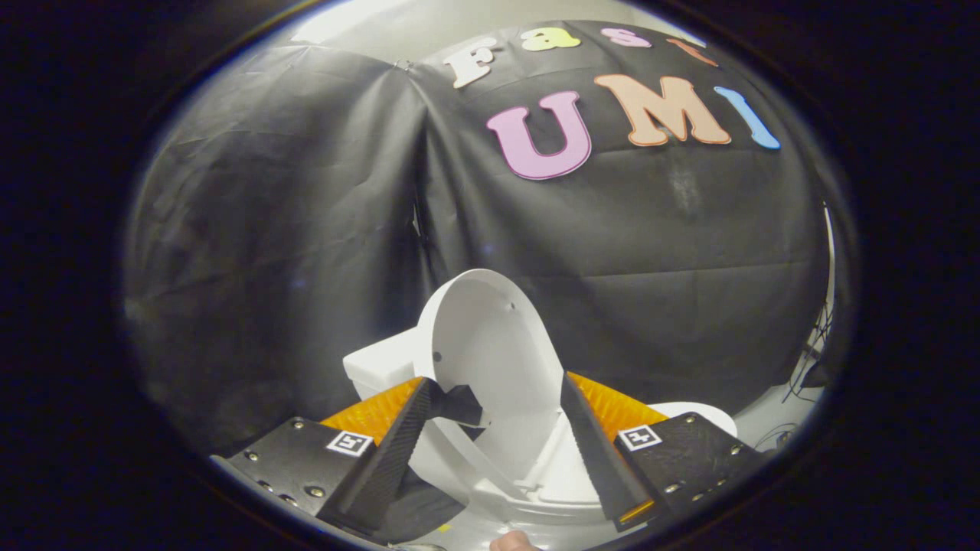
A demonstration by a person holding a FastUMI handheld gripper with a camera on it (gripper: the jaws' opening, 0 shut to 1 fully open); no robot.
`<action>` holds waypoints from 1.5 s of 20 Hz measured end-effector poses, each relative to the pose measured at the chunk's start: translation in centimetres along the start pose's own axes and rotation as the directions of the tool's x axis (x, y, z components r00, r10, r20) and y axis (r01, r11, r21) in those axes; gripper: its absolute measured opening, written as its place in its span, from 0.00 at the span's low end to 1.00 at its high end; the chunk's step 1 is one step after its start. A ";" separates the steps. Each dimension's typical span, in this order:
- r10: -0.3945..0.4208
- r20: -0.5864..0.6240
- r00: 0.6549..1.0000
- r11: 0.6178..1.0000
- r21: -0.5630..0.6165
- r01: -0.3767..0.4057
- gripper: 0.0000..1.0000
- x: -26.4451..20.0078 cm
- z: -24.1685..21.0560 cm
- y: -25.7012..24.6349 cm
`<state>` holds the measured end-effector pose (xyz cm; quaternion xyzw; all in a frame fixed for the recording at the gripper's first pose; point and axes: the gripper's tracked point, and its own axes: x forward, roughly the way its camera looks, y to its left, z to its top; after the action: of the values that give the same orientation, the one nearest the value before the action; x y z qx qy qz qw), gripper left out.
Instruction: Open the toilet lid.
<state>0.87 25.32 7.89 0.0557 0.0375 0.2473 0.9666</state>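
1. Lid [490, 344] of smooth white plastic, oval in outline, stands raised and nearly upright between and just beyond the 2 fingers.
2. The gripper [498, 428] is spread wide, clamping nothing; its ribbed fingers [394, 451] flank the lid without pressing on it (whether the left one touches the lid's edge I cannot tell).
3. The toilet [551, 482] below is glossy white, its boxy tank [379, 367] behind the lid to the left.
4. Each finger mount carries a small square black-and-white marker [350, 442].
5. Wrinkled black cloth [268, 229] forms the wall behind.
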 end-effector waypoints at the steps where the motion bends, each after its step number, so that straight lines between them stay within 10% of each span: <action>1: -0.008 0.006 1.000 1.000 -0.006 0.008 1.00 -0.3 0.3 -0.5; 30: -0.246 0.096 0.965 0.957 -0.136 0.257 1.00 -13.5 4.9 -18.4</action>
<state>-1.71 2.35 11.02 -0.0114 -0.0116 0.1219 0.9924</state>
